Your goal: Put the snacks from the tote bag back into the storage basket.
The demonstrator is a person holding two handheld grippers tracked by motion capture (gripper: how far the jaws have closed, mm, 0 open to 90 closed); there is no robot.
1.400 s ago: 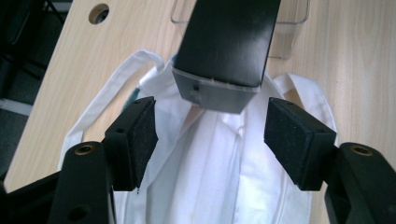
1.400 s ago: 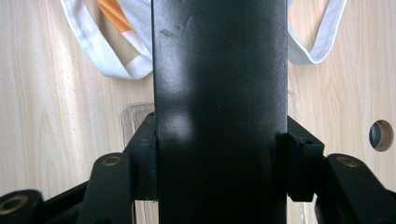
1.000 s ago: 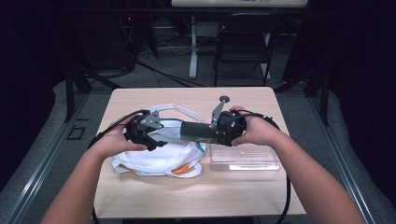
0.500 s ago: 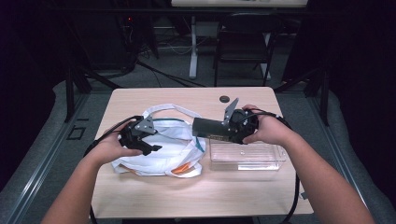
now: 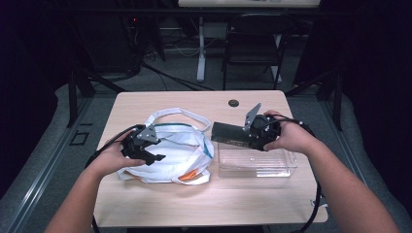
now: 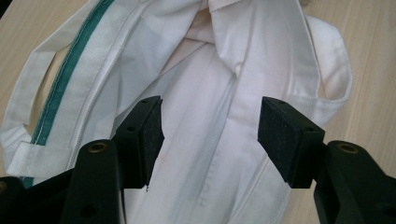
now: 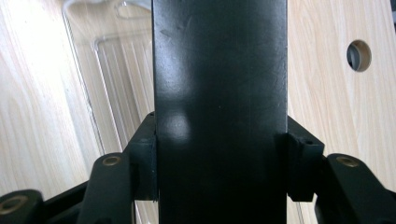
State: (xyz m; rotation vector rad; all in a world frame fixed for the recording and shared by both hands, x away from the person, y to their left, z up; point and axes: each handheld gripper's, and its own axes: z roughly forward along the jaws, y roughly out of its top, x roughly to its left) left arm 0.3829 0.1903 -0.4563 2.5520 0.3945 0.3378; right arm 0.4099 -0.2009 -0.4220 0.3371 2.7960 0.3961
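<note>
Since a second ago, my right hand-held gripper [image 5: 232, 135] has carried the black box [image 5: 228, 134], clamped between its pads, clear of the white bag [image 5: 180, 148] to over the clear tray [image 5: 272, 165] on the desk [image 5: 204, 204]. Left hand-held gripper [image 5: 158, 158] hangs released over the bag, wrist angled down, its jaws having just narrowed slightly. What the box is, I cannot make out.

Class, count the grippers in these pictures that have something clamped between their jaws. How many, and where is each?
1. The right gripper is clamped on a black box above the clear tray. The left gripper hangs open over the white bag, gripping nothing.
</note>
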